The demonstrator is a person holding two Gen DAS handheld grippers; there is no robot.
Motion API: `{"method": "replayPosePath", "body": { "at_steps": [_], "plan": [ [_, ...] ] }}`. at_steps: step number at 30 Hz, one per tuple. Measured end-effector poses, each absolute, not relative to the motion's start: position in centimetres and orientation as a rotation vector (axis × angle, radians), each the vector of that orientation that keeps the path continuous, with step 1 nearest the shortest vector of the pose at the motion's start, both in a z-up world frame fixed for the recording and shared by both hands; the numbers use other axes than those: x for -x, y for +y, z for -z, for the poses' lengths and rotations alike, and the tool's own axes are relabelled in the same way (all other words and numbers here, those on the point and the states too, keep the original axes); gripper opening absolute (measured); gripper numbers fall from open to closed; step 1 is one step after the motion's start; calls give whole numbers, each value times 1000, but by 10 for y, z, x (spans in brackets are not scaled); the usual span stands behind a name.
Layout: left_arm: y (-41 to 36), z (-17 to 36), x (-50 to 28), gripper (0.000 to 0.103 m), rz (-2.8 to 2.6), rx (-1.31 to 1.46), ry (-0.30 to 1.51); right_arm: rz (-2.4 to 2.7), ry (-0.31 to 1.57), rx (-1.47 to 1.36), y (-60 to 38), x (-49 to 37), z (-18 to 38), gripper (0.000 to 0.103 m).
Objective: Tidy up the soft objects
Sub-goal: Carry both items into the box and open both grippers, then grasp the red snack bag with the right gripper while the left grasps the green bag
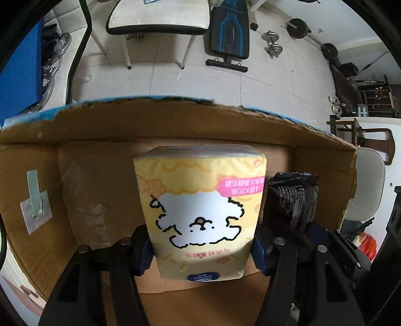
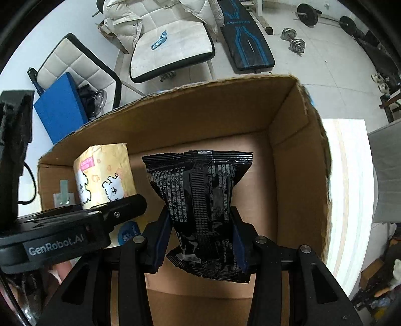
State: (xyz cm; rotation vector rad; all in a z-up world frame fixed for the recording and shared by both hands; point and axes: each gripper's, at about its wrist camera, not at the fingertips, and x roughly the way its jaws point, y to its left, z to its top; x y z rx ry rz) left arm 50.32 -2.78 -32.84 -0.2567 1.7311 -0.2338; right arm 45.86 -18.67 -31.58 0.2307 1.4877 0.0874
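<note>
My left gripper (image 1: 203, 253) is shut on a yellow tissue pack (image 1: 200, 213) printed with a white cartoon dog, held over the inside of an open cardboard box (image 1: 100, 125). My right gripper (image 2: 200, 238) is shut on a black foil packet (image 2: 203, 200), which its pads pinch at the middle, also above the box (image 2: 298, 155). In the left wrist view the black packet (image 1: 293, 198) hangs just right of the tissue pack. The right wrist view has the tissue pack (image 2: 105, 175) and the left gripper's black body (image 2: 75, 230) at the left.
The box stands on a pale table (image 2: 348, 200). Beyond it on the tiled floor are a white padded chair (image 1: 158, 17), a black and blue weight bench (image 1: 229, 30), dumbbells (image 1: 273, 42) and a barbell (image 2: 323, 17). A blue board (image 2: 60, 107) leans at the left.
</note>
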Motion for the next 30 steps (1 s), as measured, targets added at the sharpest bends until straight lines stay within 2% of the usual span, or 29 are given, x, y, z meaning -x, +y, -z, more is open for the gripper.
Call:
{"method": "replayPosePath", "body": {
  "at_steps": [2, 4, 7, 9, 13, 15, 17, 22, 26, 30],
  "plan": [
    [-30, 328, -504, 66, 247, 245, 1744, -86, 1504, -227, -186, -466, 322, 49],
    [-33, 326, -511, 79, 212, 185, 1718, -89, 1510, -230, -187, -470, 326, 51],
    [-27, 320, -514, 90, 189, 146, 1686, -74, 1496, -218, -189, -473, 324, 64],
    [-24, 315, -514, 92, 185, 143, 1673, -77, 1495, -220, -191, -471, 322, 75],
    [-20, 307, -513, 97, 163, 113, 1637, -72, 1493, -200, -190, -468, 317, 83],
    [-19, 301, -509, 101, 157, 100, 1623, -82, 1495, -198, -188, -466, 313, 96],
    [-22, 296, -511, 101, 151, 88, 1604, -88, 1479, -189, -186, -463, 307, 103],
    [-19, 267, -496, 101, 131, 55, 1548, -85, 1421, -135, -181, -447, 288, 103],
    [-13, 232, -468, 101, 97, 50, 1474, -112, 1267, 0, -175, -414, 252, 103],
    [-8, 195, -414, 101, 42, -29, 1370, -189, 1303, -63, -184, -373, 231, 103]
  ]
}}
